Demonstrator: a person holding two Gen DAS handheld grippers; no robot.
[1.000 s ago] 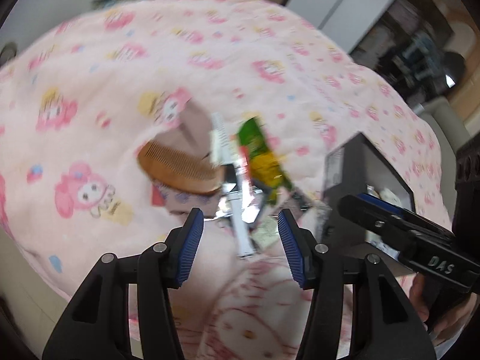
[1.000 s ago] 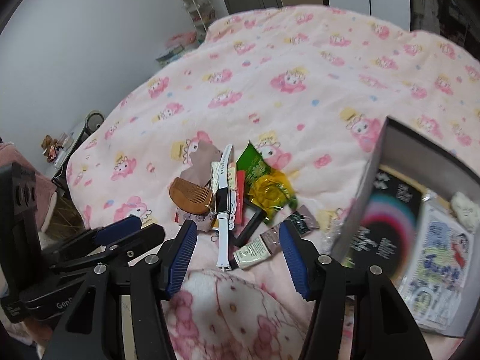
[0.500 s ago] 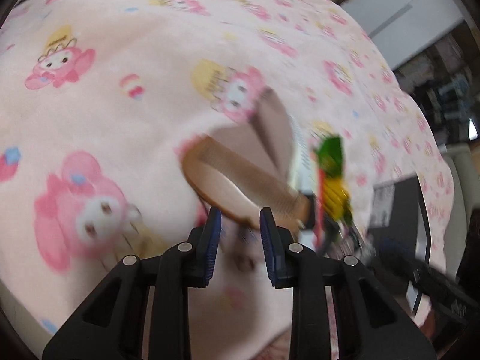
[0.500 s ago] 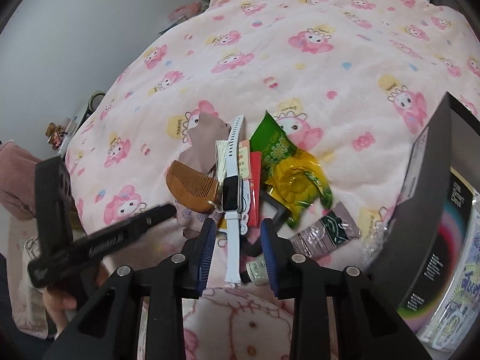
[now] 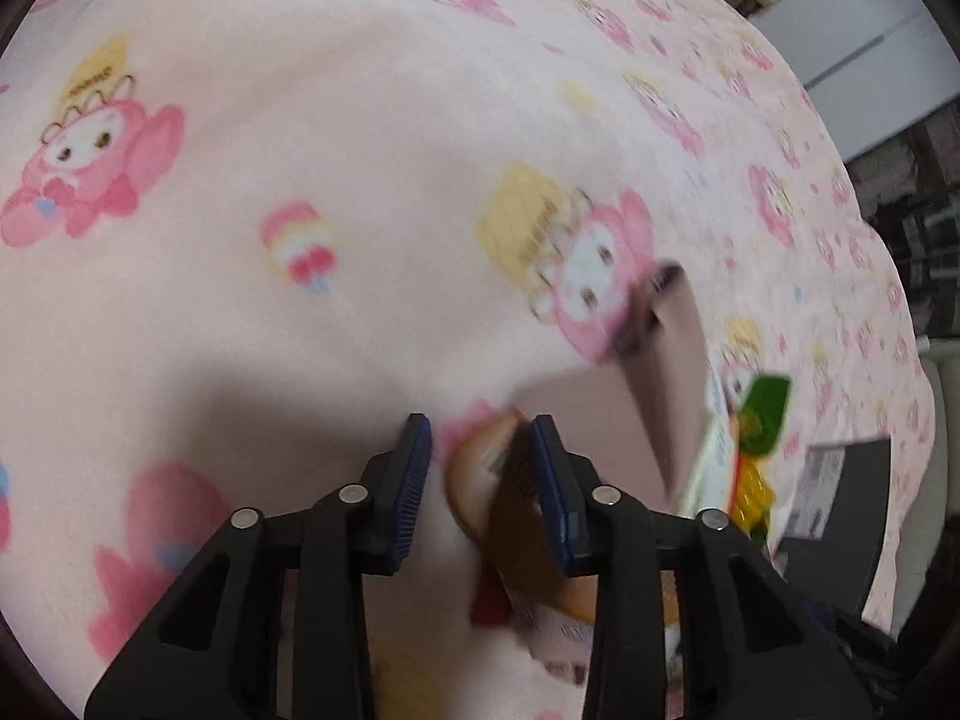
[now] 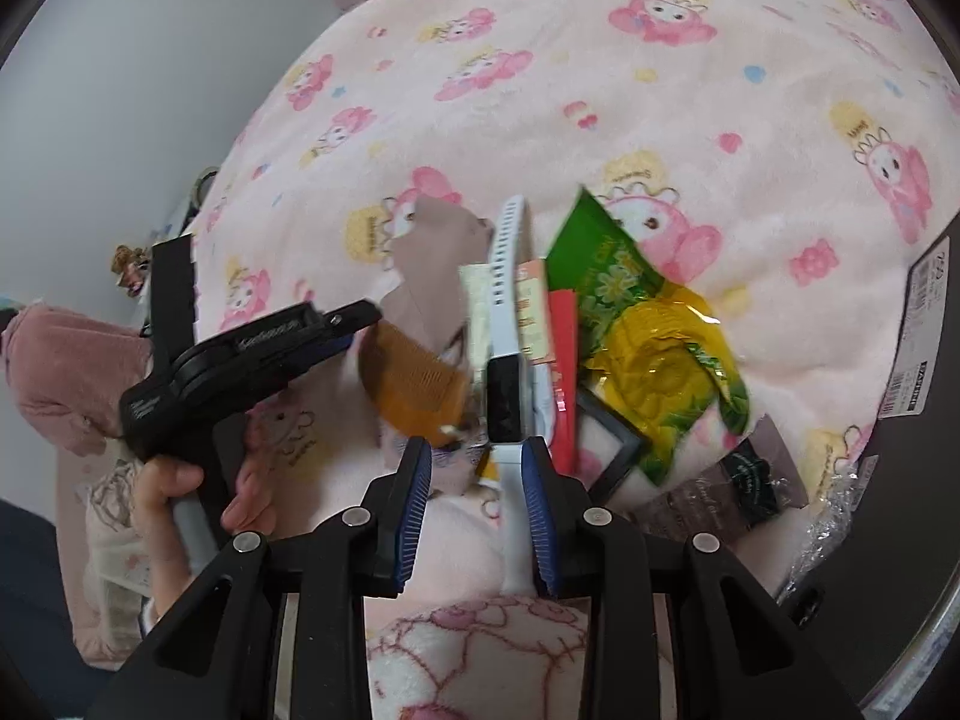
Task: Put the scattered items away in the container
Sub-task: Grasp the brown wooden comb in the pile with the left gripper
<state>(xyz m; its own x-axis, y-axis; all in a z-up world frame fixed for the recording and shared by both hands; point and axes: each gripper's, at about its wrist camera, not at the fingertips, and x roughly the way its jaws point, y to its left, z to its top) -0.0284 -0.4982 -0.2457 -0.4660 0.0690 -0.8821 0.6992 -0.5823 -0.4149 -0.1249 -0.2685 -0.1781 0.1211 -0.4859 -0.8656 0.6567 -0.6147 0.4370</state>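
while parted, left tongs (image 5: 480, 468) straddle the comb (image 5: 516, 534); right tongs (image 6: 477, 480) straddle the watch (image 6: 507, 360).

1. Pink fleece blanket (image 6: 690, 90) with cartoon rabbit prints, spread over the whole bed.
2. Plain pale grey wall (image 6: 150, 60) on the left of the right wrist view.
3. White cabinet doors (image 5: 864, 18) beyond the far edge of the bed, in the left wrist view.
4. Dark shelving (image 5: 924, 192) with blurred contents beside them.
5. Soft, even indoor light, without hard shadows.
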